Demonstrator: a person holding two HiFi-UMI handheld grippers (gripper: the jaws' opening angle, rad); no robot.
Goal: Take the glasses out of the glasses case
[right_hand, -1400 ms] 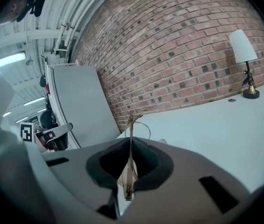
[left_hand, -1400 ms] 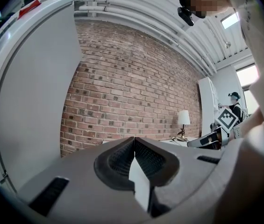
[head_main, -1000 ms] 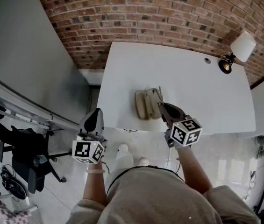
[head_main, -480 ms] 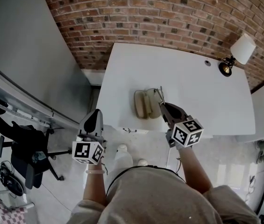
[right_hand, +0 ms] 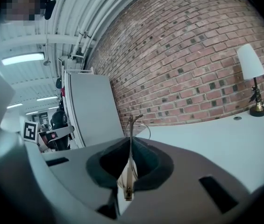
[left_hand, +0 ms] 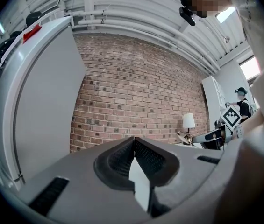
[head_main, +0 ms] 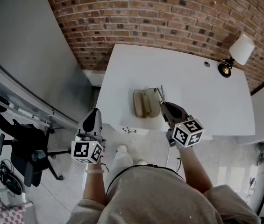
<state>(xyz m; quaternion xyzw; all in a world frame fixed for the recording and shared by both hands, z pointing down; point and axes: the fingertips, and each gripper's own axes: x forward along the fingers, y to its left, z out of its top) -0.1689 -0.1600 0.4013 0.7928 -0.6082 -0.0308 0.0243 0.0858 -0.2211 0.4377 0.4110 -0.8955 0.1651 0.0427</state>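
The beige glasses case (head_main: 141, 103) lies open on the white table (head_main: 192, 87) near its front edge. My right gripper (head_main: 162, 104) hovers just right of the case, shut on thin wire-framed glasses (head_main: 160, 93). In the right gripper view the glasses (right_hand: 131, 124) stand upright, pinched between the pads of the right gripper (right_hand: 130, 148), one lens ring poking above them. My left gripper (head_main: 93, 119) is off the table's front left corner, pointing level. In the left gripper view the left gripper (left_hand: 134, 148) has its pads together with nothing between them.
A table lamp (head_main: 237, 50) stands at the table's far right corner, by a small round hole (head_main: 207, 64). A brick wall (head_main: 160, 13) backs the table. A grey partition (head_main: 24, 55) and an office chair (head_main: 29, 148) are to the left.
Both grippers have crept slightly upward; the right one still holds the glasses just right of the case. The case has not moved.
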